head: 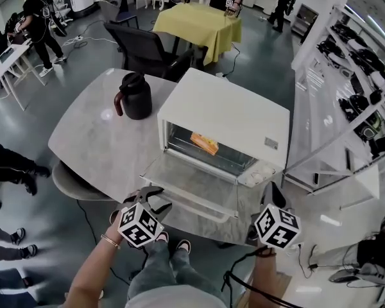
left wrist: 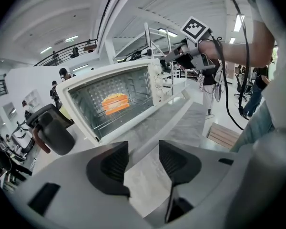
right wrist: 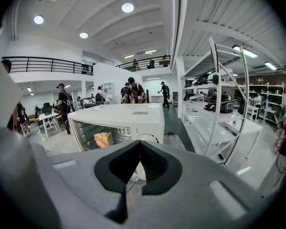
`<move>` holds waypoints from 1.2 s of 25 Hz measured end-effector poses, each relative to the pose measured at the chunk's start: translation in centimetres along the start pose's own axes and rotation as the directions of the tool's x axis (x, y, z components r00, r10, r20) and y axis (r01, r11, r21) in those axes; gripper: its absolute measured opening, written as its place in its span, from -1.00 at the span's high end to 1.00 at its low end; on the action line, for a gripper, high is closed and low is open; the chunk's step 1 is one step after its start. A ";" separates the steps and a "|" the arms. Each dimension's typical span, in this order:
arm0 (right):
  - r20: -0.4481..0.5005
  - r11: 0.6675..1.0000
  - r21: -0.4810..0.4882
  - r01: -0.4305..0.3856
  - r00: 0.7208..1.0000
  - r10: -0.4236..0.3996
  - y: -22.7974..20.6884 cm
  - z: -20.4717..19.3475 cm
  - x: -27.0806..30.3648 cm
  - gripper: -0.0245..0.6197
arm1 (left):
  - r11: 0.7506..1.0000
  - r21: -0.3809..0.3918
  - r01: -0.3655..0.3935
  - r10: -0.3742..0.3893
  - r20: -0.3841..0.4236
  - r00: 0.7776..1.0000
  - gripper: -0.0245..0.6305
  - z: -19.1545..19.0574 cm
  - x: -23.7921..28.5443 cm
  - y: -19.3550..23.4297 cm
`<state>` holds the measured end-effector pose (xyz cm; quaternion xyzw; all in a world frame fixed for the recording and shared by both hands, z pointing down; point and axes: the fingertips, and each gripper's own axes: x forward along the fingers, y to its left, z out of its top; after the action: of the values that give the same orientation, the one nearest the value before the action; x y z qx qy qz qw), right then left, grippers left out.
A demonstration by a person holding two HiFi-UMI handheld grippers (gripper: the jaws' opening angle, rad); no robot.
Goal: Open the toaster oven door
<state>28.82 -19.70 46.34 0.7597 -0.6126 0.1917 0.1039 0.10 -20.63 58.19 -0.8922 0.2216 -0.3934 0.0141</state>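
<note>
The white toaster oven (head: 231,117) stands on the grey table (head: 96,140) with its glass door (head: 192,185) swung down flat toward me. A piece of orange-topped toast (head: 204,143) lies on the rack inside. My left gripper (head: 151,201) hovers at the door's front left corner, open. In the left gripper view my left gripper (left wrist: 143,161) shows a clear gap, and the lowered door (left wrist: 150,123) lies just beyond the jaws, apart from them. My right gripper (head: 269,194) sits by the oven's front right corner. In the right gripper view my right gripper (right wrist: 139,144) is shut on nothing, facing the oven (right wrist: 128,116).
A black jug (head: 135,95) stands on the table left of the oven. A black chair (head: 144,50) and a yellow-covered table (head: 196,24) are behind. White shelving (head: 346,76) runs along the right. Several people stand at the room's edges.
</note>
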 end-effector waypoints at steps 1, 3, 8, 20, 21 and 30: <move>-0.005 1.000 -0.001 0.001 1.000 -0.001 0.0 -0.2 0.0 0.91 | 1.000 -0.006 -0.011 0.011 0.007 1.000 0.31 -0.2 0.0 -0.1; -0.016 1.000 -0.001 0.003 1.000 -0.003 0.1 -0.7 0.2 0.91 | 1.000 -0.017 -0.024 0.024 0.014 1.000 0.30 -0.7 0.1 -0.3; -0.042 1.000 -0.003 0.012 0.999 -0.012 0.0 -1.8 0.6 0.91 | 0.997 -0.076 -0.011 0.012 0.011 1.000 0.30 -2.3 0.8 -1.2; -0.092 1.000 -0.005 0.019 0.996 -0.020 0.5 -4.3 1.8 0.91 | 0.983 -0.185 0.001 0.010 0.059 0.998 0.28 -4.1 1.6 -1.8; -0.094 1.000 -0.005 0.020 0.995 -0.021 0.5 -4.4 1.8 0.91 | 0.980 -0.199 0.007 0.005 0.062 0.998 0.27 -4.2 1.7 -1.9; -0.104 0.999 0.000 0.034 0.994 -0.034 0.3 -5.1 1.8 0.91 | 0.949 -0.311 0.048 -0.021 0.090 0.996 0.25 -5.6 2.5 -2.6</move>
<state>27.99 -19.39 51.66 0.7592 -0.5931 0.2296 0.1382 -1.38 -18.42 64.27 -0.9029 0.2646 -0.3149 -0.1250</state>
